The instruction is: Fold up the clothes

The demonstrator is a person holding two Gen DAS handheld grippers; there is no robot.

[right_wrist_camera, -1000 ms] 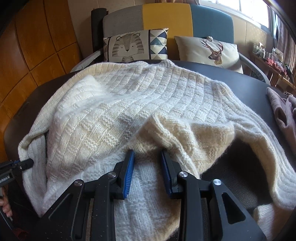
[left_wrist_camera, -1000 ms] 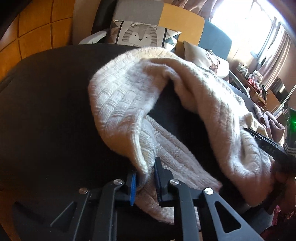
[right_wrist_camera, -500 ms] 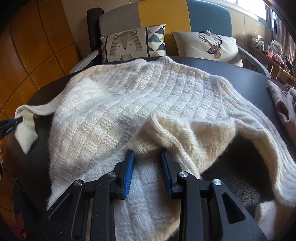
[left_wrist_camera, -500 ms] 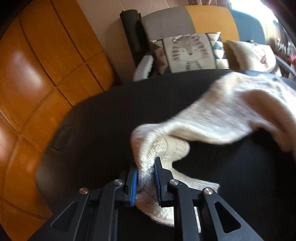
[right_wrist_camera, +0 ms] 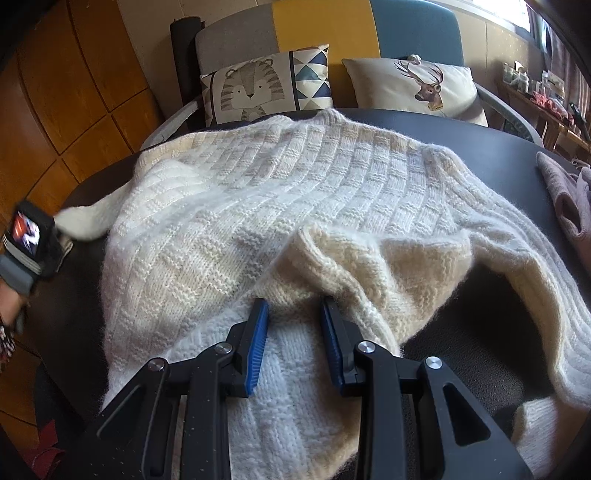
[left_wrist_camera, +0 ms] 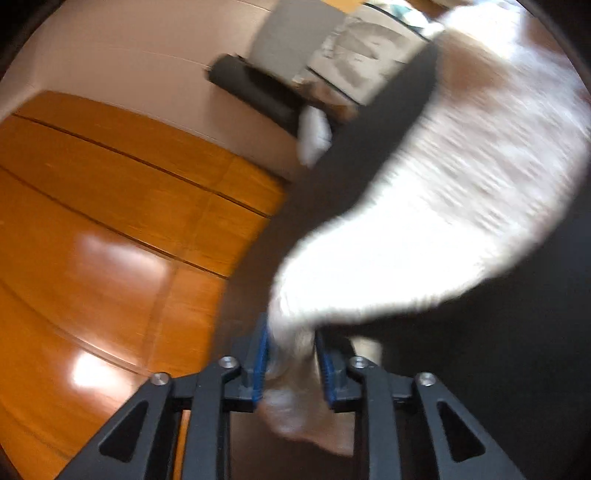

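A cream knitted sweater (right_wrist_camera: pixel 295 206) lies spread on a round black table (right_wrist_camera: pixel 480 136). My right gripper (right_wrist_camera: pixel 295 317) is shut on a bunched fold of it near the front edge. My left gripper (left_wrist_camera: pixel 290 343) is shut on the sweater's sleeve end (left_wrist_camera: pixel 424 229) and holds it stretched out to the left; this view is blurred by motion. In the right wrist view the left gripper (right_wrist_camera: pixel 33 240) shows at the far left with the sleeve tip (right_wrist_camera: pixel 83 221) in it.
A sofa (right_wrist_camera: pixel 332 33) with a tiger cushion (right_wrist_camera: pixel 258 88) and a deer cushion (right_wrist_camera: pixel 417 85) stands behind the table. A pink garment (right_wrist_camera: pixel 565 195) lies at the table's right edge. Orange wood panelling (left_wrist_camera: pixel 92 221) is to the left.
My left gripper has pulled the sleeve out to the left, away from the sweater's body, and turned toward the wall. My right gripper has held its fold nearly still.
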